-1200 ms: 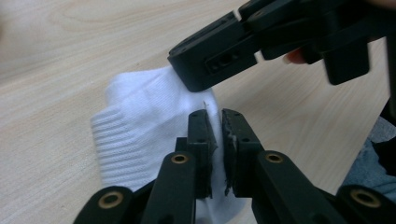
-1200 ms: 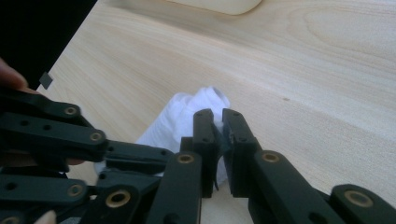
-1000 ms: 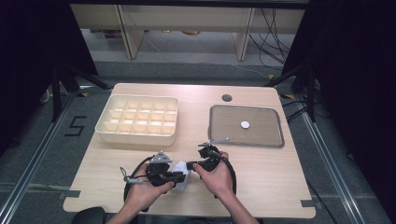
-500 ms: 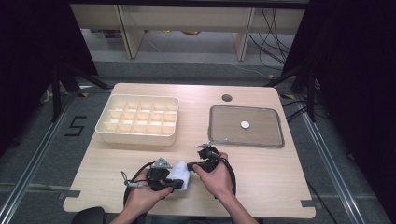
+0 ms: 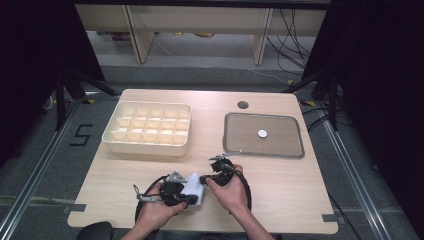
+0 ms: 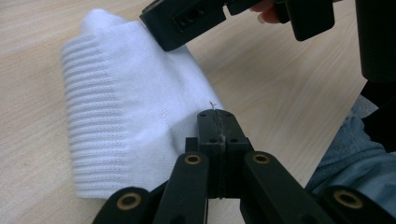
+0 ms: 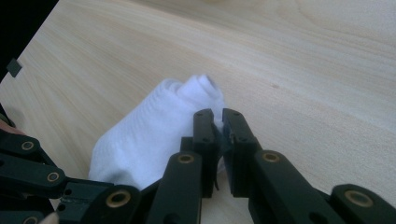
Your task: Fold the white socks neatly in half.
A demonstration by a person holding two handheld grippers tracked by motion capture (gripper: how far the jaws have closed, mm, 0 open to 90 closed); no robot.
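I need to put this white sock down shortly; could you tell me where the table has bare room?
Bare wood runs along the right front of the table, below the grey tray, and at the left front corner below the compartment box. The strip between box and tray is narrow. The front middle is crowded by both grippers and the sock.

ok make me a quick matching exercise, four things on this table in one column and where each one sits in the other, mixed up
Things:
1. white sock
2. compartment box
3. flat grey tray
4. small white disc

Places:
A. far left of the table
B. in the middle of the tray
C. near edge, between the two grippers
D. far right of the table

Pairs: 1-C, 2-A, 3-D, 4-B
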